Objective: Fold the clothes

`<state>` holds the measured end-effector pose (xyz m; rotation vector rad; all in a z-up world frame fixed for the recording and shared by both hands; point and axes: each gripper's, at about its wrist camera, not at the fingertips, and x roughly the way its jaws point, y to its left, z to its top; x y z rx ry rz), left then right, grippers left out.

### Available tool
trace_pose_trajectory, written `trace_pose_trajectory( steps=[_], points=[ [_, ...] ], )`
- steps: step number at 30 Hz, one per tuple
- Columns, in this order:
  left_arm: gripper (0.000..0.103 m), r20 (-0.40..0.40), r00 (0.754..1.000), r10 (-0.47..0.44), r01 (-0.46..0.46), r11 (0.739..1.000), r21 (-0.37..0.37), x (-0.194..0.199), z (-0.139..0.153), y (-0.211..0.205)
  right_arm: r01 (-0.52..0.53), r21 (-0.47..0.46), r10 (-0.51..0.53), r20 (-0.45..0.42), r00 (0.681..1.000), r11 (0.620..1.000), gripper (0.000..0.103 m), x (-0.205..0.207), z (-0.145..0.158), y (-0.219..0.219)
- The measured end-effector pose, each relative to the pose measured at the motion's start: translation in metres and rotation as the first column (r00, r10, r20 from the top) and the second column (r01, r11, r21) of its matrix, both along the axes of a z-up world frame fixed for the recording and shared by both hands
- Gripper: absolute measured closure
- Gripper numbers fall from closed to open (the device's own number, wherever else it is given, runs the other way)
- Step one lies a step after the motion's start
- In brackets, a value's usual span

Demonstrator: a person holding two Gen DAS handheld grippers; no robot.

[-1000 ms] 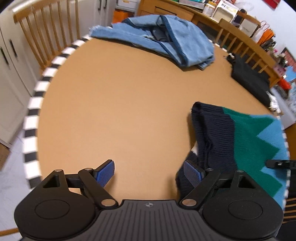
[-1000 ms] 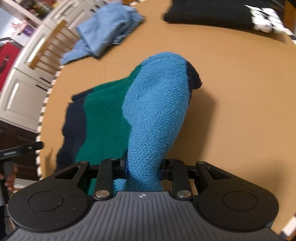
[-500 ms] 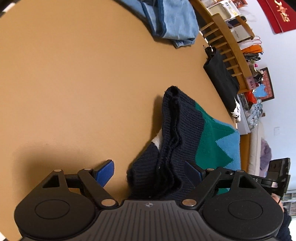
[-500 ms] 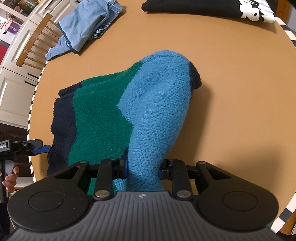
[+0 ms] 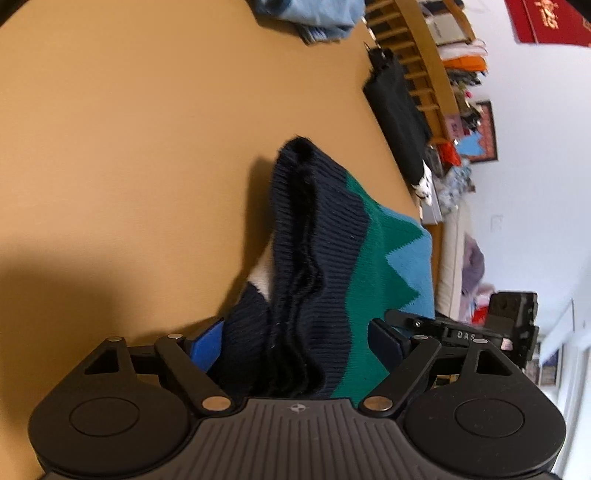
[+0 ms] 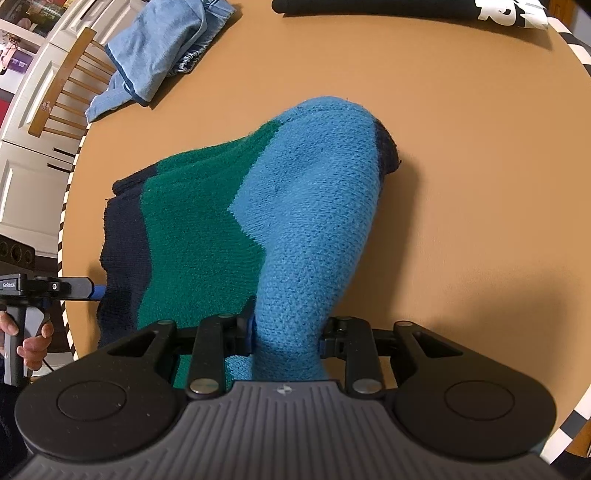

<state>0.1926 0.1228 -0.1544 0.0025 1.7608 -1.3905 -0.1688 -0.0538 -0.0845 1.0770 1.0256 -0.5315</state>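
A knitted sweater in navy, green and light blue (image 6: 207, 221) lies bunched on the round tan table (image 6: 461, 129). My right gripper (image 6: 286, 332) is shut on its light blue end and holds that end raised. In the left wrist view the sweater's navy ribbed hem (image 5: 306, 280) sits between the fingers of my left gripper (image 5: 295, 343), which is open around it. The left gripper also shows at the left edge of the right wrist view (image 6: 55, 288), at the navy hem.
A light blue denim garment (image 6: 162, 55) lies at the far side of the table. A folded black garment (image 6: 406, 7) lies at the far edge. Wooden chairs (image 6: 62, 99) stand around the table. The table rim (image 6: 569, 40) is striped black and white.
My left gripper has moved right and forward onto the sweater's navy hem, which now lies between its open fingers. The right gripper keeps its hold on the blue end.
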Motion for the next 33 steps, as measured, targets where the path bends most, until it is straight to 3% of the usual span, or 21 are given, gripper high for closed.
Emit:
trace_pose_trajectory(
  steps=[7, 10, 11, 14, 17, 24, 29, 33],
  points=[
    [0.018, -0.107, 0.994, 0.011, -0.014, 0.999, -0.030, -0.001, -0.017, -0.006, 0.008, 0.015, -0.008, 0.003, 1.000, 1.000, 0.073, -0.002, -0.003, -0.002],
    [0.018, -0.096, 0.995, 0.002, -0.008, 0.998, -0.058, -0.016, -0.018, -0.014, 0.011, 0.023, -0.011, 0.008, 1.000, 1.000, 0.073, -0.003, -0.004, -0.002],
    [0.022, -0.087, 0.996, 0.004, -0.009, 0.998, -0.063, -0.022, -0.018, -0.017, 0.011, 0.025, -0.011, 0.009, 1.000, 1.000, 0.073, -0.003, -0.004, -0.002],
    [0.064, -0.029, 0.999, 0.018, -0.018, 1.000, -0.008, -0.034, -0.017, -0.020, 0.021, 0.034, -0.021, 0.014, 1.000, 0.999, 0.073, -0.005, -0.006, -0.003],
    [0.066, -0.008, 1.000, 0.024, -0.024, 1.000, 0.013, -0.035, -0.016, -0.018, 0.028, 0.038, -0.029, 0.026, 0.999, 0.999, 0.073, -0.007, -0.006, -0.003],
    [0.069, 0.134, 0.991, 0.000, -0.002, 1.000, 0.016, -0.049, 0.016, -0.025, -0.002, -0.025, 0.004, 0.076, 0.997, 1.000, 0.077, -0.005, 0.007, 0.008],
    [0.069, 0.135, 0.991, 0.001, 0.002, 1.000, -0.021, -0.050, 0.047, -0.028, 0.015, -0.058, -0.007, 0.136, 0.991, 0.998, 0.077, -0.016, 0.028, 0.006],
    [0.069, 0.146, 0.989, -0.018, 0.020, 1.000, -0.014, -0.061, 0.061, -0.039, 0.036, -0.067, -0.026, 0.136, 0.990, 0.997, 0.077, -0.024, 0.034, 0.002]
  ],
)
